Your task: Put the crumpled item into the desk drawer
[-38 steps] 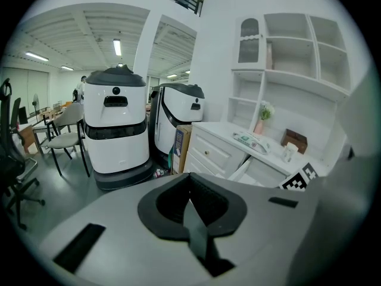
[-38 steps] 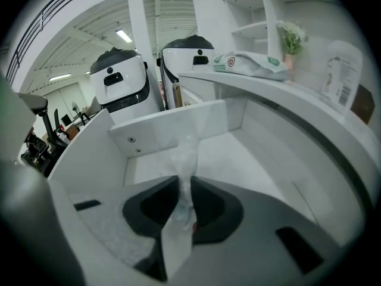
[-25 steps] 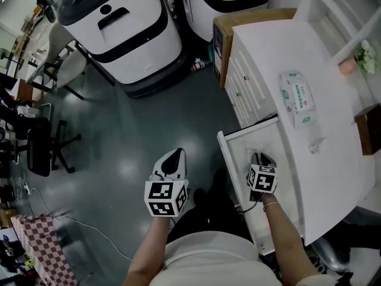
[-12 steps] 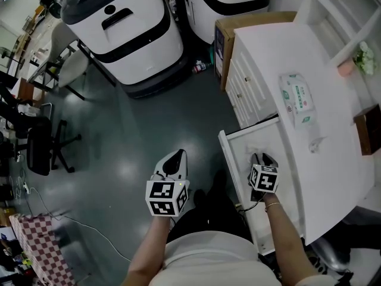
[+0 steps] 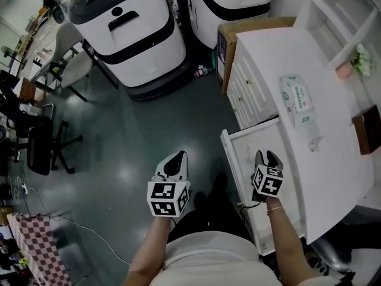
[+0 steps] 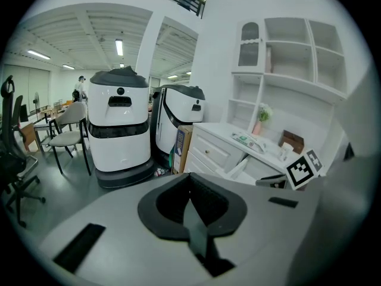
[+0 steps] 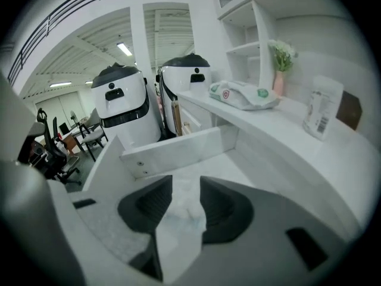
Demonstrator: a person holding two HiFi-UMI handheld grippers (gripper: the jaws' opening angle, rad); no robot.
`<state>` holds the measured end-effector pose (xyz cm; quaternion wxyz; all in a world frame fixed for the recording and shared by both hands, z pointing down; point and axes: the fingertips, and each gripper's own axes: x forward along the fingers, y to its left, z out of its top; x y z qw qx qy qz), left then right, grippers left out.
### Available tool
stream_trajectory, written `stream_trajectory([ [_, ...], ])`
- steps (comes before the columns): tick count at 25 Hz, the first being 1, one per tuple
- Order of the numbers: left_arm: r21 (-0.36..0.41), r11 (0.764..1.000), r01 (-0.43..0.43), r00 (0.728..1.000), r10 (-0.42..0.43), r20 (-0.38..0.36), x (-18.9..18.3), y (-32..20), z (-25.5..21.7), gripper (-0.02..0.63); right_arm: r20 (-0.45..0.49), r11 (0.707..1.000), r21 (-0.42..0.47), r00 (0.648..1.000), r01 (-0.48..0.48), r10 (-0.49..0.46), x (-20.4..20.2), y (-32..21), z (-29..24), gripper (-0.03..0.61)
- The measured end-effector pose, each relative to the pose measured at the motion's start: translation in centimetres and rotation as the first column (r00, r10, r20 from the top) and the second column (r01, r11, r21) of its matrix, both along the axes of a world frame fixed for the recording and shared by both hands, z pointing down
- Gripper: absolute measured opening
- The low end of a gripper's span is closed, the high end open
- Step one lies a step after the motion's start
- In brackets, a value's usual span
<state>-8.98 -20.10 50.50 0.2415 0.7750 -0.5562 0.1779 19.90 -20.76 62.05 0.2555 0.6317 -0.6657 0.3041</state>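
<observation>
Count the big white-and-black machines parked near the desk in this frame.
2. The first machine stands at the head view's upper left; the second machine is right beside it, cut by the top edge. Others may stand out of frame.

Left tongs (image 5: 176, 156) closed, right tongs (image 5: 266, 156) opening, crumpled item (image 7: 181, 214) between its jaws

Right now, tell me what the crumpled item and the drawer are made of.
Crumpled item: likely tissue or thin paper, matte white, softly creased. Drawer: probably painted or laminated board, smooth white flat panels, apparent screw heads in its front.
</observation>
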Motion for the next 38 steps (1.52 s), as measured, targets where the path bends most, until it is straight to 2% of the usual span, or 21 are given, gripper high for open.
stream_trajectory([
  [6, 0.022, 1.0, 0.0, 1.0, 0.0, -0.003, -0.6, 0.9, -0.7, -0.008, 0.062, 0.986, 0.168, 0.998, -0.013, 0.003, -1.0, -0.2, -6.5, 0.13],
  [17, 0.062, 0.998, -0.019, 1.0, 0.02, -0.018, -1.2, 2.8, -1.5, -0.008, 0.162, 0.913, 0.407, 0.986, -0.023, -0.048, -4.3, 1.8, -16.7, 0.129],
  [24, 0.093, 0.996, -0.011, 1.0, 0.013, -0.027, -2.6, 4.0, -2.6, -0.008, 0.173, 0.87, 0.493, 0.978, 0.015, -0.115, -7.0, 4.6, -21.2, 0.127],
  [27, 0.101, 0.995, -0.007, 1.0, 0.01, -0.028, -2.9, 4.5, -2.6, -0.008, 0.177, 0.853, 0.522, 0.977, 0.011, -0.121, -7.5, 5.7, -22.4, 0.106],
  [31, 0.122, 0.993, 0.005, 1.0, -0.002, -0.027, -3.8, 5.2, -3.3, -0.008, 0.171, 0.84, 0.541, 0.974, 0.035, -0.151, -9.0, 6.8, -23.2, 0.095],
  [38, 0.136, 0.99, 0.037, 0.999, -0.031, -0.04, -5.5, 6.6, -4.0, -0.008, 0.124, 0.818, 0.571, 0.976, 0.075, -0.177, -10.8, 8.4, -24.5, 0.028],
])
